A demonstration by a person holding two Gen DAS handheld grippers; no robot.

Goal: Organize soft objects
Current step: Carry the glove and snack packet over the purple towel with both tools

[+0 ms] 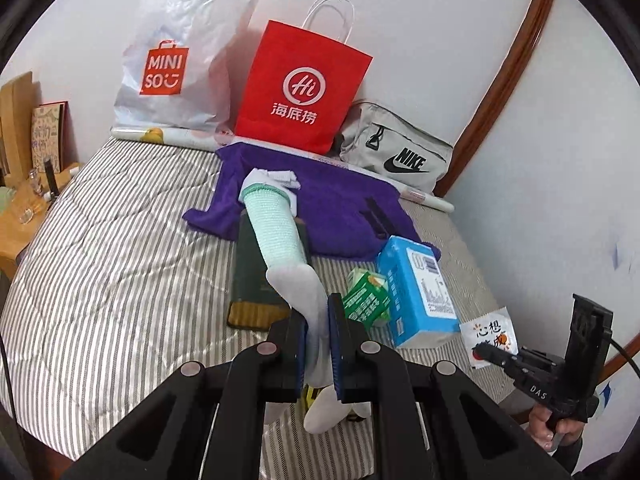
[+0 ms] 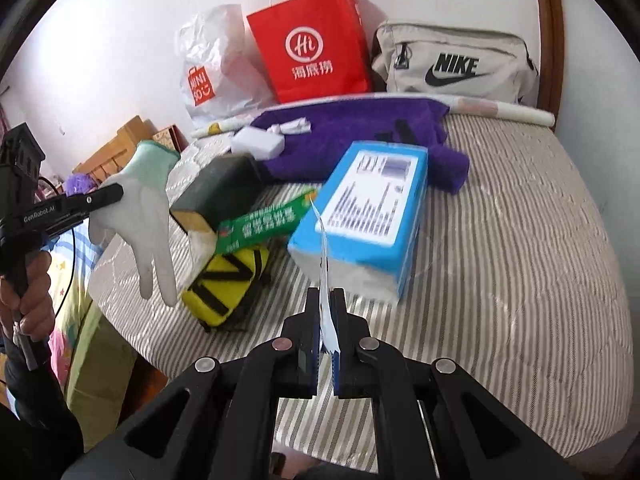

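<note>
My left gripper is shut on a white work glove with a mint-green cuff, held up over the striped bed. In the right wrist view the same glove hangs fingers-down from the left gripper past the bed's left edge. My right gripper is shut on a thin white sachet, seen edge-on. The left wrist view shows that sachet with its printed face, pinched by the right gripper. A purple towel lies behind, with a white cloth bundle on it.
On the bed lie a blue tissue pack, a green carton, a dark block, a yellow sponge and a white block. A red paper bag, a white plastic bag and a grey pouch stand along the wall.
</note>
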